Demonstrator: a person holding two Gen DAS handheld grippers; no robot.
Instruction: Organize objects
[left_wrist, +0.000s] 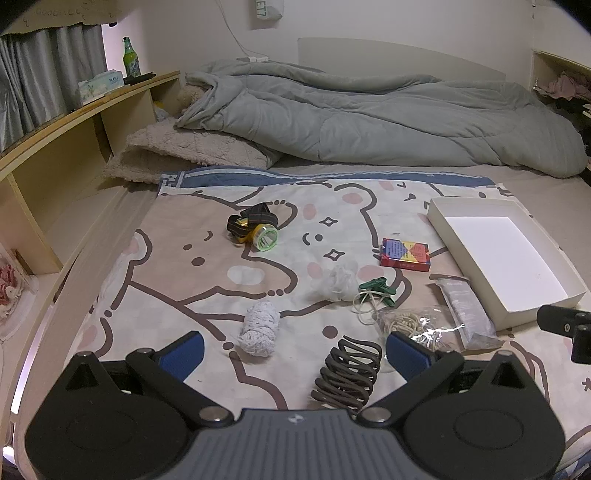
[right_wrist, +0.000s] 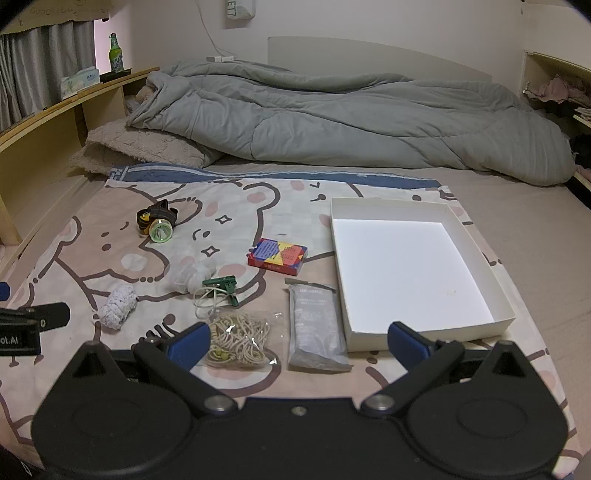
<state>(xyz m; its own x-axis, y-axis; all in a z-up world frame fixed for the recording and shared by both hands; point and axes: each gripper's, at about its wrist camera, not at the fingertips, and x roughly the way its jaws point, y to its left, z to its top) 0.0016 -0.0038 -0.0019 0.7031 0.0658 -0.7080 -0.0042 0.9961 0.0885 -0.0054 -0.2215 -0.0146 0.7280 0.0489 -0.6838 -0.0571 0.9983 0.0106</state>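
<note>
Readable writing is scarce: "ot.AI" in white on the black body of the left gripper (right_wrist: 22, 332) at the frame edge, part of a word on the grey foil pouch (right_wrist: 316, 326) too small to read, and print on the red/blue card box (right_wrist: 277, 255) too blurred.

Both sets of jaws spread wide w/ nothing between them; right gripper (right_wrist: 295, 341) hovers low over the bed's cartoon-bear sheet (left_wrist: 177, 280).

Shallow white cardboard tray (right_wrist: 495, 280) lies on the right, interior bare, pouch just beside its near-left wall. Clear bag of tan rubber bands (right_wrist: 240, 341) left of the pouch. Green plastic clip (left_wrist: 378, 290), white mesh wad (left_wrist: 340, 282), knotted white rag (left_wrist: 260, 328), brown zigzag hair claw (left_wrist: 349, 374), yellow headlamp w/ black strap (left_wrist: 255, 229) scattered across the sheet.
</note>
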